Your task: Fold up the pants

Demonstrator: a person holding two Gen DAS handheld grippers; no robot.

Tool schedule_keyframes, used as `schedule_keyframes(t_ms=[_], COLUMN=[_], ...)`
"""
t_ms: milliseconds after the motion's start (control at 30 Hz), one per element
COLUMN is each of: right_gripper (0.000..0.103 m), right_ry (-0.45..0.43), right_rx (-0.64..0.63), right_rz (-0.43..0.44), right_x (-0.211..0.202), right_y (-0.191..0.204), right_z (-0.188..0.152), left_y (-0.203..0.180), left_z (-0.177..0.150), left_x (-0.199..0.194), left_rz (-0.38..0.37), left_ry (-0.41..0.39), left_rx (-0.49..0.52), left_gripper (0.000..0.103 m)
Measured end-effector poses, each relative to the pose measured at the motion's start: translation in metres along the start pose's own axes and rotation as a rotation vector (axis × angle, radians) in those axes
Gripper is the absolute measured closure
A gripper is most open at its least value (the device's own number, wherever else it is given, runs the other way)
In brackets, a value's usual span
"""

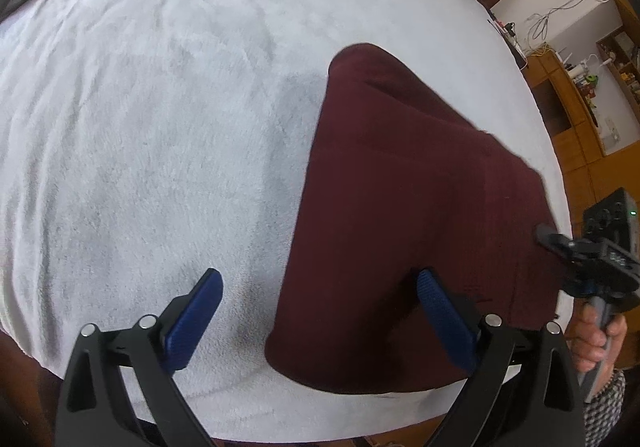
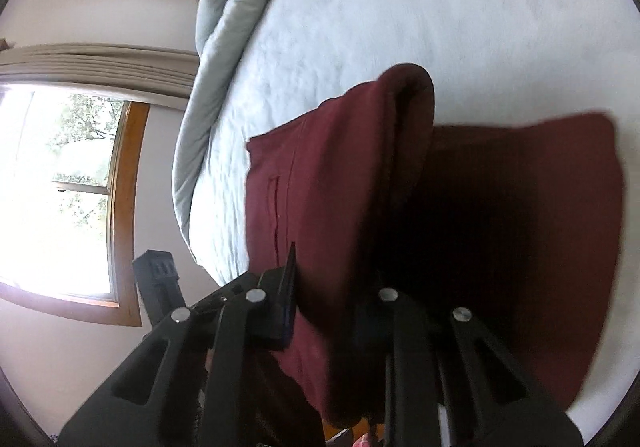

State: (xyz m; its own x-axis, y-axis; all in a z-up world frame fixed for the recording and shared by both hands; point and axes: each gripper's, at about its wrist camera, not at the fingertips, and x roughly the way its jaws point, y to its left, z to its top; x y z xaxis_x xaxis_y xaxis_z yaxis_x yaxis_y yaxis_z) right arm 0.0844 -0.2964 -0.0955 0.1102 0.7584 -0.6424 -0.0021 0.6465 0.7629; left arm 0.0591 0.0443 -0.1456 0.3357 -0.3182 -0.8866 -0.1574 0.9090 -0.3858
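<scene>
Dark maroon pants (image 1: pixel 400 207) lie on the white blanket, right of centre in the left wrist view. My left gripper (image 1: pixel 320 283) hovers open above their near left edge; its blue pads (image 1: pixel 196 315) hold nothing, one over the blanket and one over the cloth. My right gripper (image 1: pixel 550 239), held by a hand, pinches the pants' right edge. In the right wrist view the right gripper (image 2: pixel 332 287) is shut on a raised fold of the pants (image 2: pixel 340 187), and the cloth hides one finger. The rest of the pants lies flat to the right.
The white blanket (image 1: pixel 140 127) covers a bed. A grey-green duvet (image 2: pixel 224 27) is bunched along its far side. Wooden furniture with clutter (image 1: pixel 576 95) stands past the bed's right edge. A window (image 2: pixel 60 187) and a dark device (image 2: pixel 156 279) are beyond the bed.
</scene>
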Motion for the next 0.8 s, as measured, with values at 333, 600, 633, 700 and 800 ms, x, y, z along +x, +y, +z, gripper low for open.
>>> schedule_keyframes(t_ms=[333, 600, 633, 700, 800], right_gripper=[0.084, 0.084, 0.082, 0.067, 0.043], right_ry=[-0.044, -0.020, -0.030, -0.042, -0.096], right_rx=[-0.041, 0.081, 0.089, 0.068, 0.082], right_rz=[-0.052, -0.213, -0.192, -0.183, -0.130], right_x=[-0.069, -0.032, -0.033, -0.037, -0.045], right_y=[-0.002, -0.075, -0.076, -0.069, -0.065], right_z=[0.007, 0.002, 0.001, -0.001, 0.002], left_y=[-0.024, -0.041, -0.042, -0.043, -0.045], left_z=[-0.002, -0.004, -0.005, -0.005, -0.008], left_x=[-0.002, 0.010, 0.011, 0.014, 0.018], left_rz=[-0.023, -0.020, -0.017, -0.020, -0.021], left_ry=[-0.004, 0.024, 0.026, 0.029, 0.035], left_rx=[0.040, 0.090, 0.093, 0.093, 0.092], left_gripper=[0.005, 0.004, 0.004, 0.004, 0.004])
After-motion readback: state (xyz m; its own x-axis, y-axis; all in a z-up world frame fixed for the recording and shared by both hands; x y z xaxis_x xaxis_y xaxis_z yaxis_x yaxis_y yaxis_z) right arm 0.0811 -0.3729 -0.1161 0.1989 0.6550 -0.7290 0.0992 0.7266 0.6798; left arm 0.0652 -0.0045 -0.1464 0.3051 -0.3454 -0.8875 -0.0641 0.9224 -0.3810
